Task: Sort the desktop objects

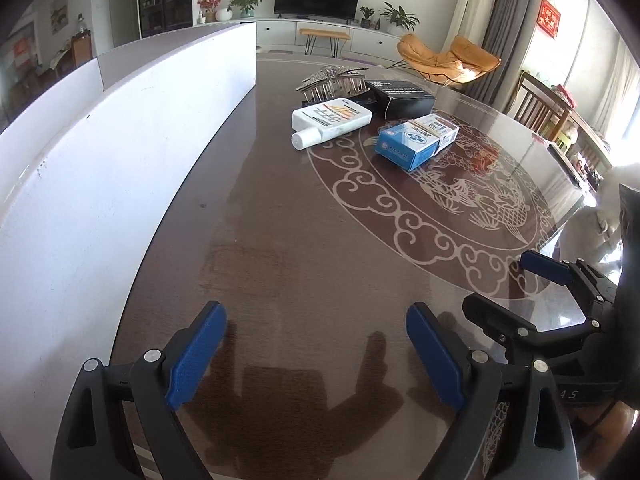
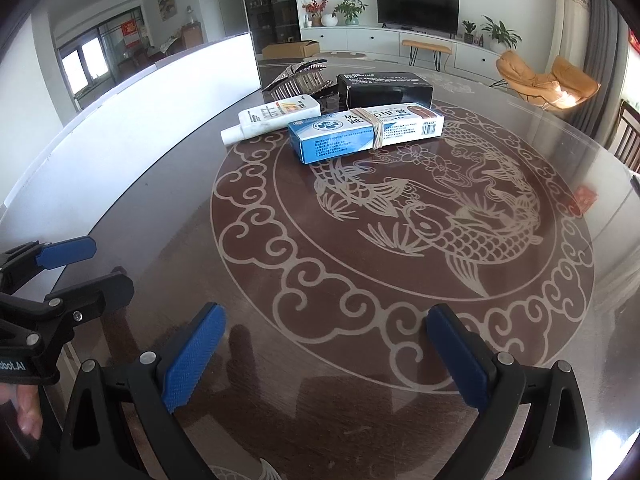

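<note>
Four items lie clustered at the far side of the dark round table [image 1: 304, 240]: a white bottle [image 1: 330, 120] [image 2: 276, 116] on its side, a blue-and-white box [image 1: 416, 142] [image 2: 366, 128] bound with a rubber band, a black box [image 1: 402, 98] [image 2: 384, 90], and behind them a glittery hair claw clip [image 1: 332, 80] [image 2: 298, 78]. My left gripper [image 1: 316, 312] hovers open over bare tabletop near the front edge, holding nothing. My right gripper [image 2: 326, 312] is open too, with nothing in it, just right of the left one. Each appears in the other's view: the right gripper [image 1: 516, 284] and the left gripper [image 2: 108, 266].
A tall white board [image 1: 100, 180] [image 2: 140, 112] stands along the table's left side. The glass top carries a koi and cloud pattern [image 2: 440, 220]. A person's fingers [image 2: 28, 412] grip the left handle. Wooden chairs [image 1: 540, 108] stand beyond the right rim.
</note>
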`<control>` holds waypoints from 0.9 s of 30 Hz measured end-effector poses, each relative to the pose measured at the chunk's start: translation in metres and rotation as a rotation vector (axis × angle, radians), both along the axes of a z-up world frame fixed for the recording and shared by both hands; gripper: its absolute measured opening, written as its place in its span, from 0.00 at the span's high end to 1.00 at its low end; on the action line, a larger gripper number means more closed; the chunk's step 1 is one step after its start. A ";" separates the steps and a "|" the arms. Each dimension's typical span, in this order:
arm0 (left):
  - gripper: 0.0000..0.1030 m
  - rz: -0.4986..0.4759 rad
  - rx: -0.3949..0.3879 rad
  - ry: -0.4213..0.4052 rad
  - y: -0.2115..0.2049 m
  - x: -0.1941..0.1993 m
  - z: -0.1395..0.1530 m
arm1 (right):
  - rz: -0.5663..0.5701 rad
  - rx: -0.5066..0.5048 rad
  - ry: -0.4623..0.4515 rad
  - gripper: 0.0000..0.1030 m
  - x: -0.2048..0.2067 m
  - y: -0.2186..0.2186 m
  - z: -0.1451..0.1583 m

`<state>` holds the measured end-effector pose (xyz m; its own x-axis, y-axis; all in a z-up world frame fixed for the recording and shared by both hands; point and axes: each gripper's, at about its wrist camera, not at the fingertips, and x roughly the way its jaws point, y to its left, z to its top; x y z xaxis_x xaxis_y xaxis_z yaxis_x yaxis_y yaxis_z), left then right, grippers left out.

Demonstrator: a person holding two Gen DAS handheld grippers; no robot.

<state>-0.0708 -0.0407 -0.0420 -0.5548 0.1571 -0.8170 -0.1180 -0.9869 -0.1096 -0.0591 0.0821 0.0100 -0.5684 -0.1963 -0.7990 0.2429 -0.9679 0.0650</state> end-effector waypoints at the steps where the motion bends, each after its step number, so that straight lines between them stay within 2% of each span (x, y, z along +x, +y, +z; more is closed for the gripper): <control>1: 0.11 0.006 -0.002 -0.002 -0.001 -0.003 -0.003 | 0.002 0.003 -0.002 0.00 0.000 -0.001 0.000; 6: 0.11 0.028 -0.012 0.022 -0.003 -0.007 -0.006 | 0.004 0.072 -0.007 0.00 0.000 -0.010 -0.004; 10: 0.11 0.042 -0.046 0.039 -0.004 -0.006 -0.007 | 0.004 0.070 -0.006 0.00 0.000 -0.010 -0.004; 17: 0.11 0.079 -0.056 0.051 -0.009 -0.008 -0.007 | 0.004 0.070 -0.006 0.00 0.000 -0.009 -0.004; 20: 0.10 0.072 -0.091 0.051 -0.004 -0.008 -0.009 | 0.004 0.070 -0.007 0.00 0.000 -0.009 -0.003; 22: 0.07 0.068 -0.116 0.049 -0.001 -0.009 -0.010 | 0.004 0.070 -0.007 0.00 0.000 -0.009 -0.003; 23: 0.01 0.070 -0.109 0.042 -0.002 -0.009 -0.011 | 0.004 0.070 -0.007 0.00 0.000 -0.009 -0.003; 27: 0.00 0.078 -0.111 0.037 -0.004 -0.010 -0.012 | 0.004 0.069 -0.007 0.00 0.000 -0.009 -0.003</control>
